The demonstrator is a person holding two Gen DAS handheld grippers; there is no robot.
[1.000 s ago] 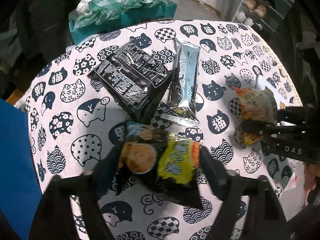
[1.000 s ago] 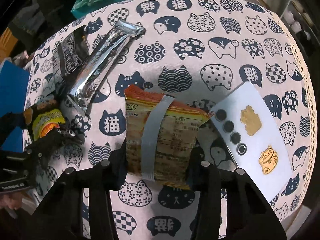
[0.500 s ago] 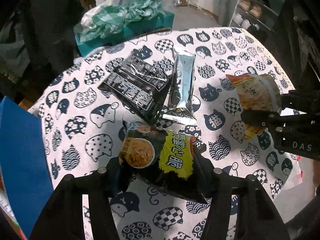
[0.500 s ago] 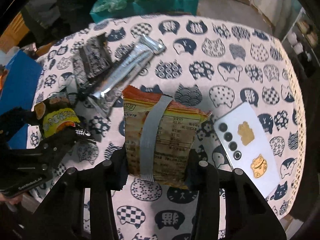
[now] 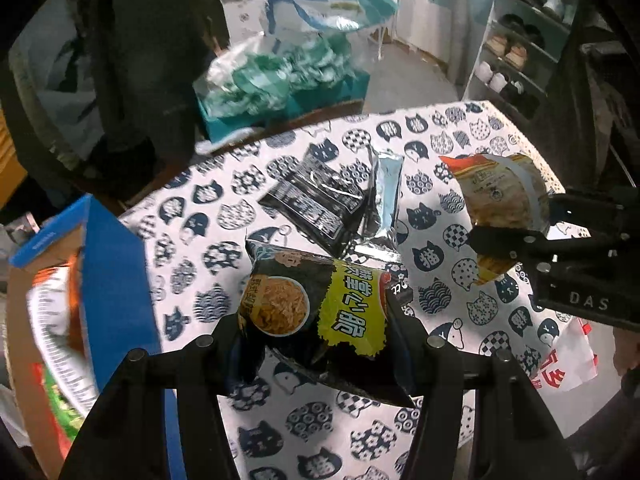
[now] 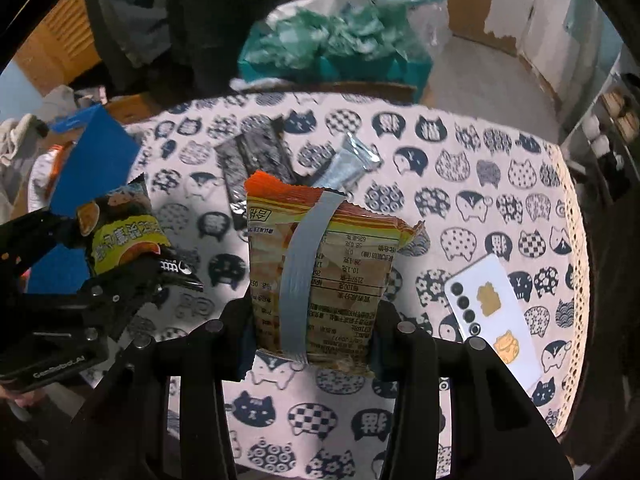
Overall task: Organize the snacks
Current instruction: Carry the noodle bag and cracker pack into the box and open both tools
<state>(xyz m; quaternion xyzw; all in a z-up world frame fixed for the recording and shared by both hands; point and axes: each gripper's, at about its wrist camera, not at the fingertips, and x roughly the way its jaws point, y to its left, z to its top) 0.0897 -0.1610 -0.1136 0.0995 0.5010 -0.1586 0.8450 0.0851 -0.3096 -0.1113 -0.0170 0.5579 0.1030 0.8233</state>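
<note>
My left gripper (image 5: 316,340) is shut on a black and yellow snack bag (image 5: 312,304), lifted above the cat-print tablecloth (image 5: 192,248). My right gripper (image 6: 312,332) is shut on an orange snack bag (image 6: 320,272) with a grey tape strip, also held off the table. Each view shows the other gripper with its bag: the orange bag (image 5: 500,196) at the right, the black and yellow bag (image 6: 120,232) at the left. A black snack packet (image 5: 316,204) and a silver bar wrapper (image 5: 384,196) lie on the cloth beyond.
A blue box (image 5: 116,280) with an open top stands at the table's left edge, packets inside it. A white phone (image 6: 496,312) with gold stickers lies on the cloth at the right. A teal box with plastic bags (image 5: 280,84) sits beyond the far edge.
Both grippers have risen from the table with their bags. The left jaws closed tighter on the black and yellow bag. The blue box has come into the left wrist view.
</note>
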